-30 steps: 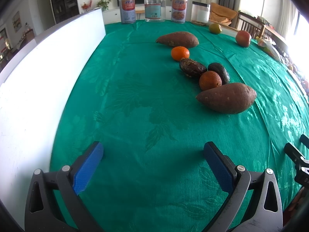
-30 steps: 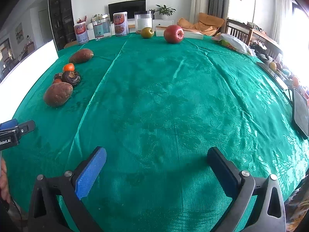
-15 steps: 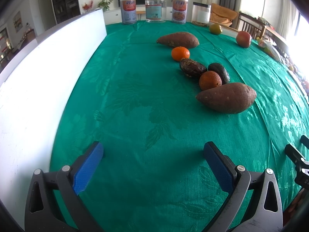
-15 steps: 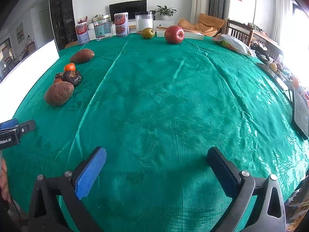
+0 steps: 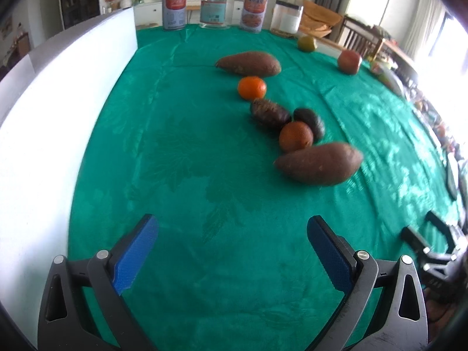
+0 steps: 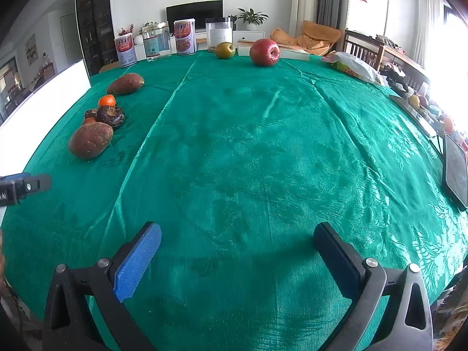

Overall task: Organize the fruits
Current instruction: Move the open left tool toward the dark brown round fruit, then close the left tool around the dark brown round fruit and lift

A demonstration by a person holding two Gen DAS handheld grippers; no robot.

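Two grippers are seen hovering low over the green-clothed counter, each with its jaws spread wide and nothing between them: the left gripper and the right gripper. No fruit is held.

Produce noted in a loose line ahead of the left gripper: a near sweet potato, an orange touching it, a dark avocado just beside, a second dark rough-skinned fruit (kind not discernible), a tangerine, and a far sweet potato. Well apart, at the far counter edge, a red apple and a green-yellow fruit, possibly a pear, are seen near a row of cans and jars.

No bowl, tray or basket is visible; a white board stands along the left edge.

Progress is judged early: nothing gathered or sorted is evident, and every piece appears left to be handled. The near cluster is judged the likeliest first reach for the left gripper.
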